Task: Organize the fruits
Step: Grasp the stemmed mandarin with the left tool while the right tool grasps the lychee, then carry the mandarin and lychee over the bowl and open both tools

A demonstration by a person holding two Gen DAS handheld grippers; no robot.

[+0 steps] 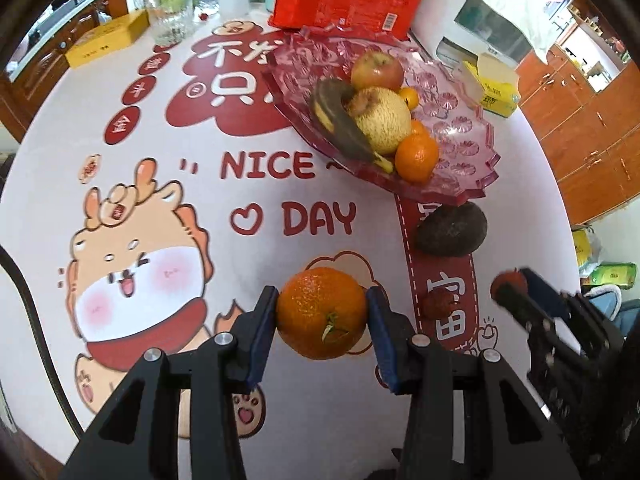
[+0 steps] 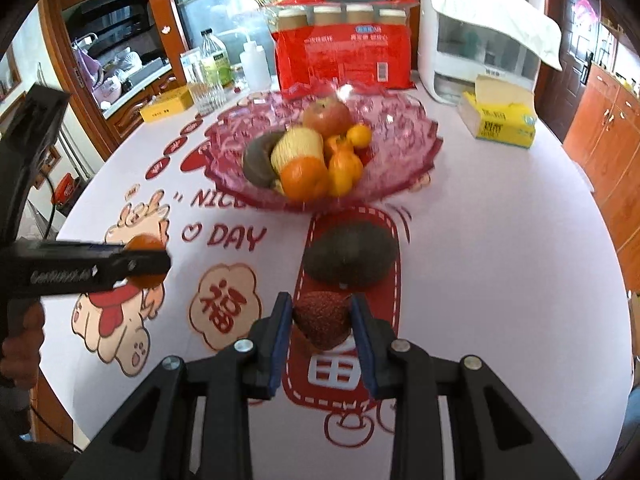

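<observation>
My left gripper (image 1: 322, 295) is shut on an orange (image 1: 322, 314) and holds it above the printed tablecloth. My right gripper (image 2: 321, 301) is shut on a small bumpy red fruit (image 2: 323, 320), also clear of the table. Just beyond both lies a dark avocado (image 2: 350, 254) (image 1: 452, 230). Behind it stands the pink glass bowl (image 2: 404, 120) (image 1: 464, 136) with an apple (image 2: 328, 116), a pale melon, a blackened banana and oranges. A second small red fruit (image 1: 440, 304) lies on the cloth between the grippers. Each wrist view shows the other gripper (image 1: 514, 282) (image 2: 158, 258) with its fruit.
Along the table's far side are a red package (image 2: 344, 52), a white appliance (image 2: 480, 36), a yellow tissue box (image 2: 500, 120), a flat yellow box (image 2: 166, 106), a glass and bottles. Wooden cabinets stand to the right. A person's hand (image 2: 22, 354) grips the left tool.
</observation>
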